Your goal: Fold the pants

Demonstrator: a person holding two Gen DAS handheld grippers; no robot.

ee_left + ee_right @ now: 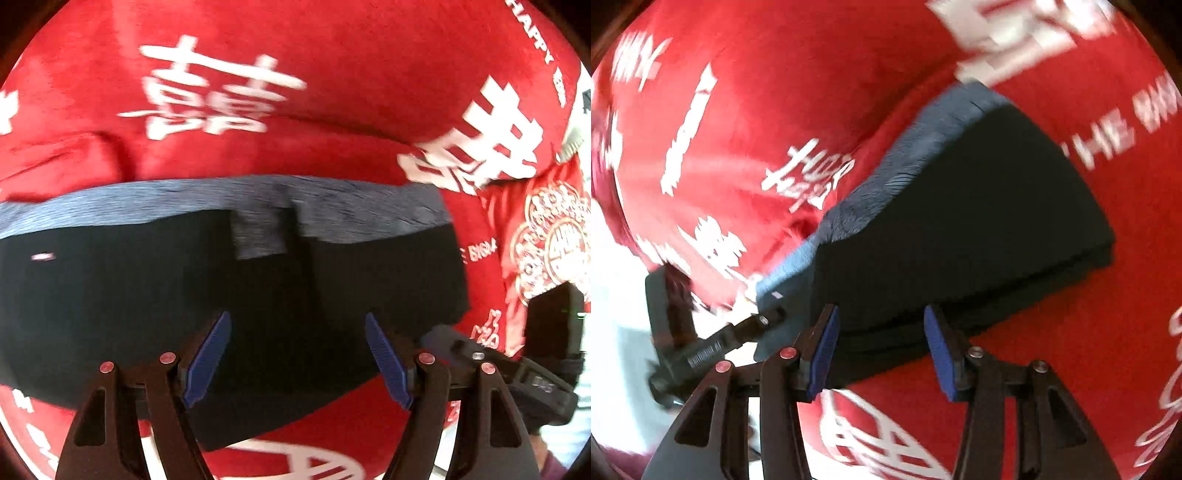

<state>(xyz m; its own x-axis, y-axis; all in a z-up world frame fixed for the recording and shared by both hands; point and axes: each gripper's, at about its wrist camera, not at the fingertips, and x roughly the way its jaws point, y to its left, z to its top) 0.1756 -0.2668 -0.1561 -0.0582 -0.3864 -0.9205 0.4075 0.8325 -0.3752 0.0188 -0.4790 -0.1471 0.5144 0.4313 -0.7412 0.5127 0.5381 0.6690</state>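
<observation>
Black folded pants (155,295) with a grey ribbed waistband lie flat on a red cloth (332,74) printed with white characters. Above the pants' near edge hover the left gripper (297,354) and right gripper (881,350), both tilted downward, blue-padded jaws released, grasping nothing.

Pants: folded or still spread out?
Folded. The pants lie as a compact stacked block on the red cloth, layered edges showing, grey waistband along one side.
</observation>
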